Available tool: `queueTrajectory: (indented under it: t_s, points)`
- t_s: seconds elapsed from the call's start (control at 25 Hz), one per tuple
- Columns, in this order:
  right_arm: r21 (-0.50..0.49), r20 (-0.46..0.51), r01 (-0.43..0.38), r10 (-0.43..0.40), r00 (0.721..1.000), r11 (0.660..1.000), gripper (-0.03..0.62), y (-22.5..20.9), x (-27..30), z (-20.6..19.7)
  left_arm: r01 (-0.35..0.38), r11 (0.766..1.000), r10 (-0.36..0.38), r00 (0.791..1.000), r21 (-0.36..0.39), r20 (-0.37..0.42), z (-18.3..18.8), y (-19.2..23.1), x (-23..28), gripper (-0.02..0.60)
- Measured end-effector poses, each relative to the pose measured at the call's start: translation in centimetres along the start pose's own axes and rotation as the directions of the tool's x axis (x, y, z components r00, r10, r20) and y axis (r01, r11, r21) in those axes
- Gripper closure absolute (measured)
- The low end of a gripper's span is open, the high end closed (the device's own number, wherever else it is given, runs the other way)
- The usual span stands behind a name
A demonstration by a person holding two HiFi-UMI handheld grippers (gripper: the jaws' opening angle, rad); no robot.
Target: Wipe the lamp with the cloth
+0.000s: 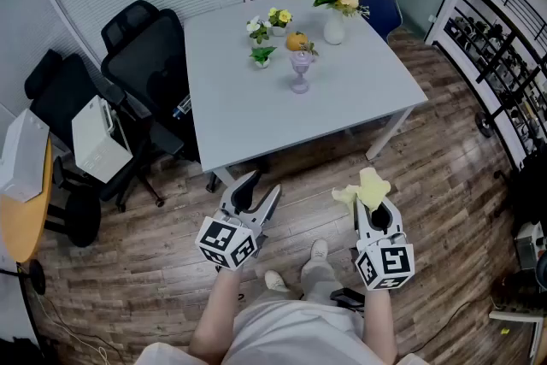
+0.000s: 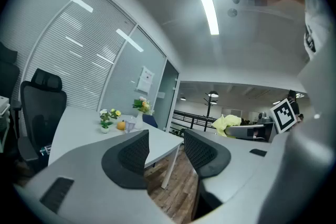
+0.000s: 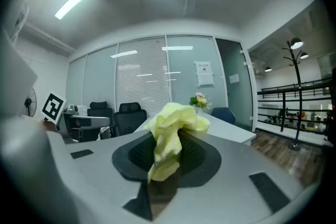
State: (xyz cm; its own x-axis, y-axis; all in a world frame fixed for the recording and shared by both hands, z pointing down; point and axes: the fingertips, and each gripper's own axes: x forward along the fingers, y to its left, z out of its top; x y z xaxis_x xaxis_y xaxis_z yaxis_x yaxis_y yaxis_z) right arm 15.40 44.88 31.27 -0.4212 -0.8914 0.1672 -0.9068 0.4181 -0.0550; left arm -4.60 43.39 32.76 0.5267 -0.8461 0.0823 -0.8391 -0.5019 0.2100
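Two fingers of my right gripper [image 1: 374, 208] are clenched on a crumpled yellow cloth [image 3: 169, 128], which bunches up above the pads and hangs down between them. The fingers of my left gripper [image 2: 165, 140] stand released, with nothing between them; only floor and a table leg show through the gap. I hold both grippers out in front of me above the wooden floor [image 1: 444, 184], side by side and apart from each other, short of the near edge of the white surface [image 1: 256, 115]. On its far half stand a purple stemmed piece [image 1: 299, 69], an orange [image 1: 297, 41] just behind it, little potted plants [image 1: 262, 55] and a white vase of flowers [image 1: 335, 17]. I cannot tell whether the purple piece is the lamp. Black office chairs [image 1: 145, 55] stand at the surface's left side.
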Motion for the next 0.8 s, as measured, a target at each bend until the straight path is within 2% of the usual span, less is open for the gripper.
queueTrajectory:
  t_s: [0.12,0.24,0.52,0.8]
  points:
    - [-0.026,0.014,-0.041,0.041,0.999,0.999,0.499,-0.8,0.9,0.8,-0.003,0.999,0.004,1.000,-0.047,0.019,-0.1,-0.6,1.9,0.357]
    - [-0.028,-0.006,-0.079,0.079,0.997,0.996,0.499,-1.6,2.3,0.5,0.005,0.996,-0.005,1.000,-0.088,0.001,-0.6,-1.2,3.8,0.325]
    - [-0.027,0.003,-0.130,0.131,0.991,0.991,0.499,-5.0,6.0,2.0,-0.040,0.996,0.038,0.999,-0.079,-0.024,-0.4,-1.5,7.3,0.325]
    - [-0.015,0.004,-0.182,0.182,0.983,0.983,0.499,-7.7,7.8,2.5,-0.090,0.993,0.087,0.995,-0.079,-0.051,-0.3,0.0,10.0,0.275]
